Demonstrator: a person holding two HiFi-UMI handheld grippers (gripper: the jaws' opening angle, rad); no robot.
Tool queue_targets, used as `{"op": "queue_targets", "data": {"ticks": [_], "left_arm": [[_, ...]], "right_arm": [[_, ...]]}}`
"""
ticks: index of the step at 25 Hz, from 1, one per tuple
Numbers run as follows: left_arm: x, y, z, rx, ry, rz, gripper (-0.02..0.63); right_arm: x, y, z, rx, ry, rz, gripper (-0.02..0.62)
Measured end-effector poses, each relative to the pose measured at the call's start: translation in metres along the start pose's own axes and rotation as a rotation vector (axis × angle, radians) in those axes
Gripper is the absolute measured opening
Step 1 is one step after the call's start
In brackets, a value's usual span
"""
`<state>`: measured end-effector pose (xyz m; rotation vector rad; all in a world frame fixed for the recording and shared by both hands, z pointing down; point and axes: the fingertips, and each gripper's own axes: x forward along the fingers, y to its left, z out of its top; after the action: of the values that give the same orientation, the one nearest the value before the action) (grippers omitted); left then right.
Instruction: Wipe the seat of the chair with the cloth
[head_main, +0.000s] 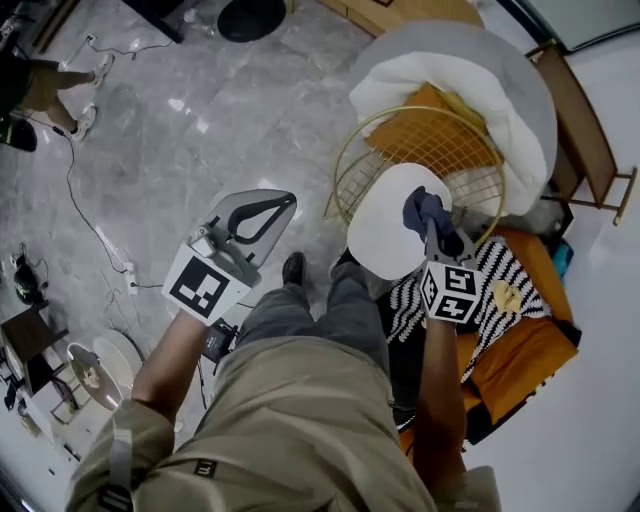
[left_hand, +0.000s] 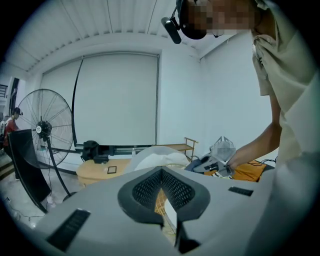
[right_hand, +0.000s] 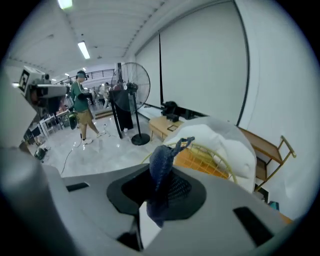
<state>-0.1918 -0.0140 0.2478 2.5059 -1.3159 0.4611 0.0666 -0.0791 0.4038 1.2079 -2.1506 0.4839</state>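
Observation:
The chair has a round white seat and a gold wire backrest. It stands on the floor in front of my legs. A dark blue cloth sticks out of my right gripper, which is shut on it right over the seat's right edge. In the right gripper view the cloth stands up between the pads, with the wire backrest behind it. My left gripper is shut on nothing and hangs to the left of the chair, over the floor. Through its jaws the left gripper view shows wire and a sliver of white seat.
A grey and white cushion lies behind the backrest. An orange pad with striped fabric lies to the chair's right. A wooden rack stands at the wall. Cables cross the marble floor. A standing fan and a person are further off.

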Motion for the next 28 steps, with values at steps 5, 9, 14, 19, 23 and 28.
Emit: {"op": "queue_targets", "data": {"ticks": [5, 9, 14, 19, 23, 28], "left_arm": [[-0.037, 0.002, 0.03, 0.017, -0.078, 0.0, 0.015], [-0.065, 0.0, 0.053, 0.045, -0.132, 0.0, 0.015], [-0.098, -0.004, 0.077, 0.076, -0.196, -0.005, 0.015], [-0.118, -0.01, 0.092, 0.091, -0.238, -0.015, 0.015], [-0.127, -0.018, 0.094, 0.11, -0.245, -0.035, 0.015], [-0.139, -0.024, 0.094, 0.12, -0.255, -0.051, 0.015]], "right_arm": [[-0.076, 0.011, 0.077, 0.024, -0.181, -0.019, 0.066], [-0.145, 0.027, 0.134, -0.004, -0.317, -0.02, 0.06], [-0.228, 0.053, 0.194, -0.047, -0.462, -0.011, 0.052], [-0.275, 0.075, 0.218, -0.064, -0.541, -0.01, 0.052], [-0.299, 0.089, 0.222, -0.072, -0.57, -0.015, 0.052], [-0.319, 0.098, 0.22, -0.077, -0.591, -0.033, 0.052]]}}
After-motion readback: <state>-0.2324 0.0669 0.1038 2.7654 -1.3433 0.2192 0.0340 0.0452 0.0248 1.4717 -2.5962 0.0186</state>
